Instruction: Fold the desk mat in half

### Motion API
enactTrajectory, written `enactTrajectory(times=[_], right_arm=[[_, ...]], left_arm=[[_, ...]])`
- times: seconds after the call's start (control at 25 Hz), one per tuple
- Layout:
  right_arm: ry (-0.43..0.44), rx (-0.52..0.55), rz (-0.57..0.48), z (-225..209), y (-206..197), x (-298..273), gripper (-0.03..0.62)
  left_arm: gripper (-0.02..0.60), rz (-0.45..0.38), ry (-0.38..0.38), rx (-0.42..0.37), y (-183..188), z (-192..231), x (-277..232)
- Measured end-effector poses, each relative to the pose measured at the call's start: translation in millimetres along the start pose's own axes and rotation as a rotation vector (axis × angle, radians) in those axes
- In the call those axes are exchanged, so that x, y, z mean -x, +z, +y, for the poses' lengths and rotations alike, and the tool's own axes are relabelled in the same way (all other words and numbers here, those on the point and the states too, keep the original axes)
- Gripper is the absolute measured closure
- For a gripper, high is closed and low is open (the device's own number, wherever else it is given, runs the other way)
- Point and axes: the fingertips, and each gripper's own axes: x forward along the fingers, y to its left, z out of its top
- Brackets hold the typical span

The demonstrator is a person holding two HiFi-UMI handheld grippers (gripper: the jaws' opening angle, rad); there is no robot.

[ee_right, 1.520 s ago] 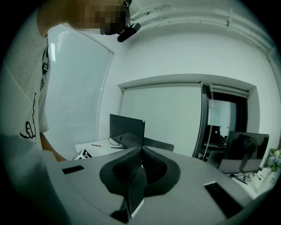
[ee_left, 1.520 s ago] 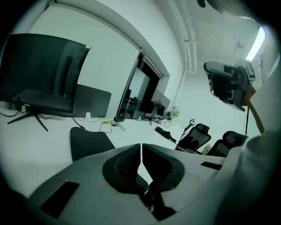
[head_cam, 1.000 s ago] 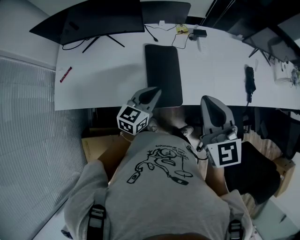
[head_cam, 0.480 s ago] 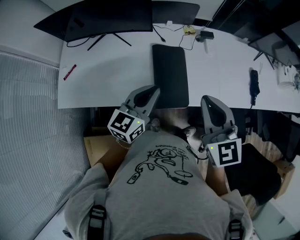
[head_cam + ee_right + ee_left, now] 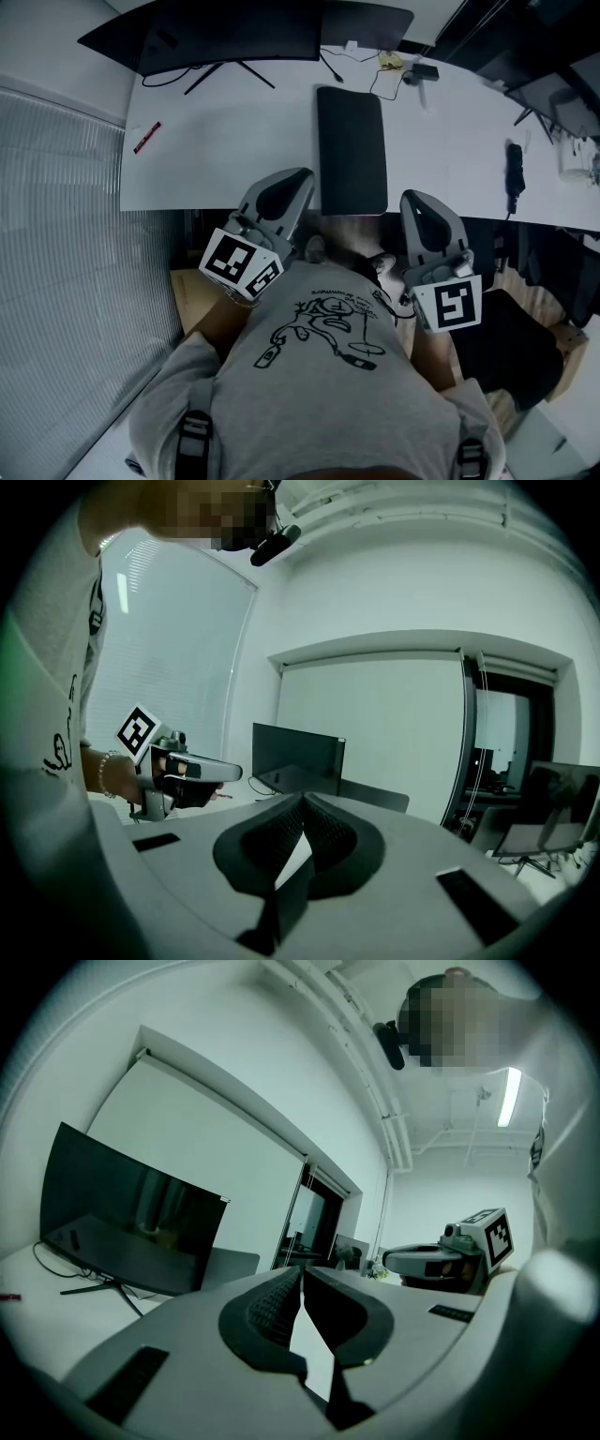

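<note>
**Both hand-held grippers clenched on nothing, mat flat on the desk**

Your left hand-held gripper (image 5: 302, 1273) has its jaws pressed together at the tips, with nothing between the ribbed pads. Your right hand-held gripper (image 5: 302, 801) is clenched the same way and is just as empty. In both gripper views the gripper's own grey body fills the lower half and hides whatever lies beneath it.

From the head view, the left one's tip shows over the front edge of the desk (image 5: 234, 150), just beside the near left corner of the desk mat (image 5: 352, 150). The right one's tip sits just short of the desk edge, to the right of the mat's near end. That steep angle does not show how high either one is above the desk. Neither can be seen touching the mat.

The mat is a dark, narrow rectangle lying flat. Its long side runs away from you and its near end is at the desk's front edge. You cannot tell from above whether it is one layer or two.

Beyond it, a monitor (image 5: 234, 37) is cut off by the top of the frame. A red pen (image 5: 146, 137) lies far left. A slim black object (image 5: 514, 169) on the right is too small to identify. Your torso hides both forearms
</note>
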Motion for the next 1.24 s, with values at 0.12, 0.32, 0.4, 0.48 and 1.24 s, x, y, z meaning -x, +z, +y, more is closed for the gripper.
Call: enactTrajectory(times=[0.12, 0.32, 0.4, 0.48, 1.24], right_arm=[[0.000, 0.001, 0.001, 7, 0, -1, 0.585], [0.003, 0.010, 0.009, 17, -1, -1, 0.585], [0.001, 0.010, 0.014, 19, -3, -1, 0.585], [-0.001, 0.009, 0.017, 21, -4, -1, 0.585], [-0.010, 0.022, 0.024, 26, -3, -1, 0.585]], left_arm=[[0.551, -0.006, 0.021, -0.017, 4, 4, 10], [0.551, -0.003, 0.040, -0.023, 4, 9, 21], [0.552, -0.001, 0.042, -0.024, 3, 10, 24], [0.551, -0.001, 0.042, -0.023, 2, 11, 26], [0.551, 0.001, 0.031, -0.023, 2, 10, 30]])
